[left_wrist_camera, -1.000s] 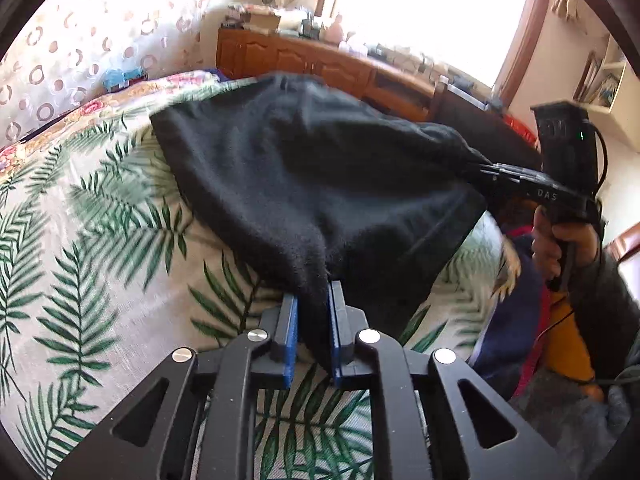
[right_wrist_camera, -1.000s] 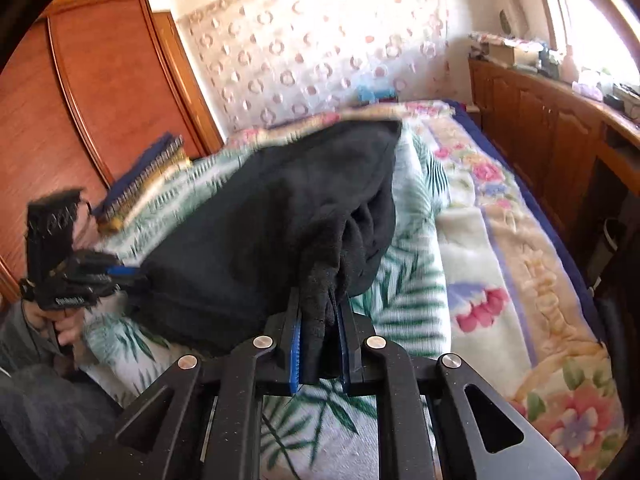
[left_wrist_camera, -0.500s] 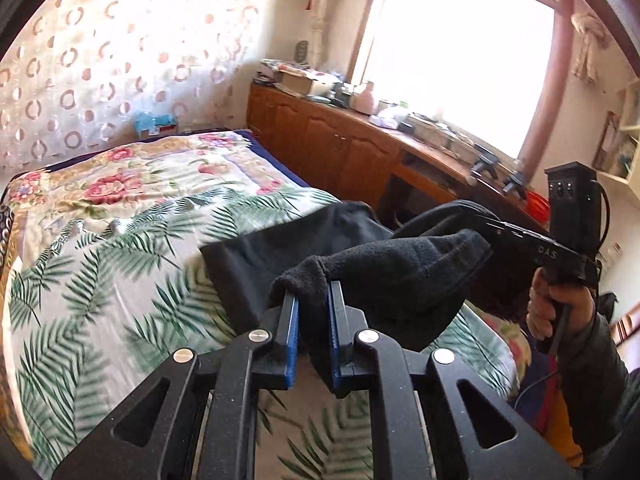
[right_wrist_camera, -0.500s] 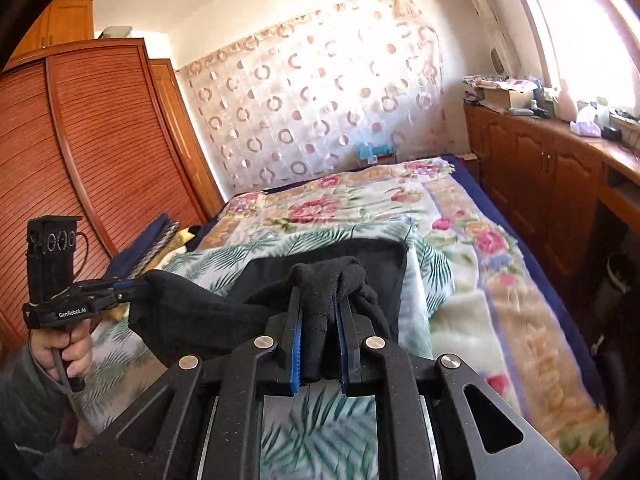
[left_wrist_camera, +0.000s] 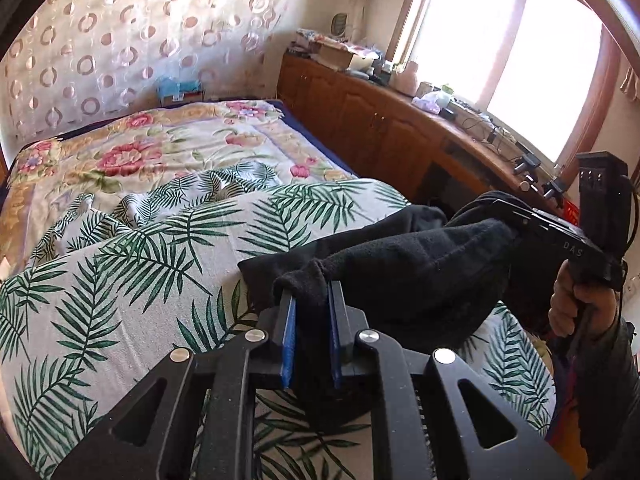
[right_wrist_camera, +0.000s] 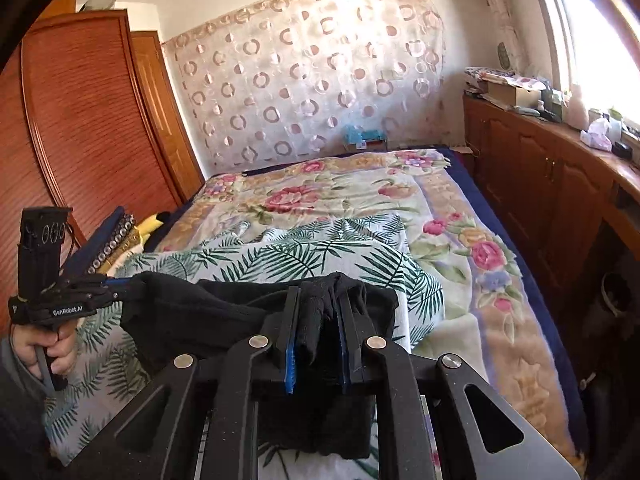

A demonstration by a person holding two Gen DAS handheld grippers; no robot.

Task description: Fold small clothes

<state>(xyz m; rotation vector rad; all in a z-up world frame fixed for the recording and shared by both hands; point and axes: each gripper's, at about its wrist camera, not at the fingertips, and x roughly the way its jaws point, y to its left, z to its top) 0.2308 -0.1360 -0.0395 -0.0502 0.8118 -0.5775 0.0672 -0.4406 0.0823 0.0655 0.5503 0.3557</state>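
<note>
A black fleece garment (left_wrist_camera: pixel 404 268) is folded over on itself and hangs between my two grippers, low over the palm-leaf sheet (left_wrist_camera: pixel 120 280) at the near end of the bed. My left gripper (left_wrist_camera: pixel 311 292) is shut on one bunched corner of it. My right gripper (right_wrist_camera: pixel 318 300) is shut on the other corner, with cloth (right_wrist_camera: pixel 224 312) draped between its blue pads. The right gripper also shows at the right of the left wrist view (left_wrist_camera: pixel 516 220), and the left gripper at the left of the right wrist view (right_wrist_camera: pixel 116 288).
A floral blanket (right_wrist_camera: pixel 320 196) covers the far half of the bed. A wooden cabinet run (left_wrist_camera: pixel 360 120) with clutter stands under the window on the right. A wooden wardrobe (right_wrist_camera: pixel 80 120) and a stack of folded fabrics (right_wrist_camera: pixel 116 236) are on the left.
Both grippers have pulled back toward the near end of the bed with the black garment, which was spread wide across the bed and is now doubled over and lower.
</note>
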